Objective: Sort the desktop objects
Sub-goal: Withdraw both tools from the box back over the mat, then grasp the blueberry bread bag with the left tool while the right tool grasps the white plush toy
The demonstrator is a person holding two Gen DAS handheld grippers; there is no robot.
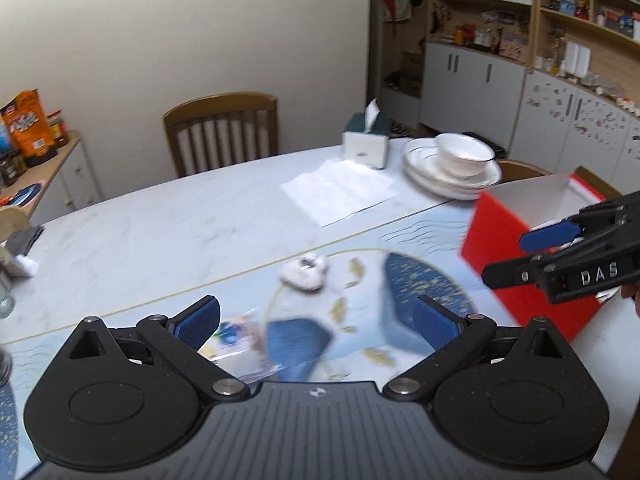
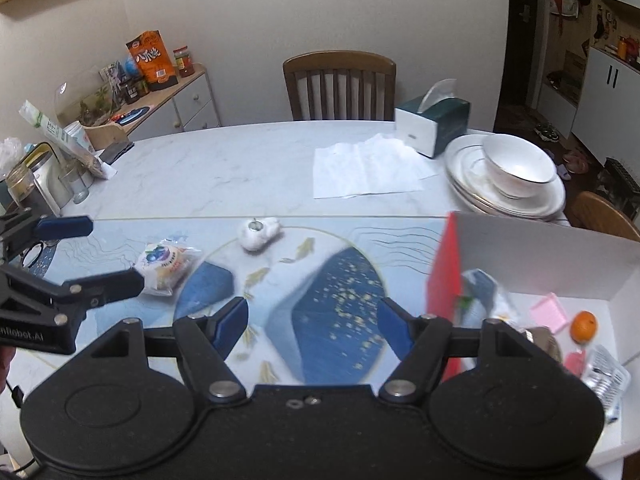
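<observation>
Left gripper (image 1: 316,322): matte black speckled plastic, ribbed centre plate, two round pivot housings, silver pivot screws, blue textured finger pads (image 1: 198,322) | Right gripper (image 2: 310,326): same black build, blue pads (image 2: 230,322), white "DAS" lettering on its side | Skin: a sliver visible behind each gripper body.

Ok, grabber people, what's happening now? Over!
Both tools open, empty. Left tool by snack packet. White toy loose on mat. Red box partly filled. Nothing blocking.
</observation>
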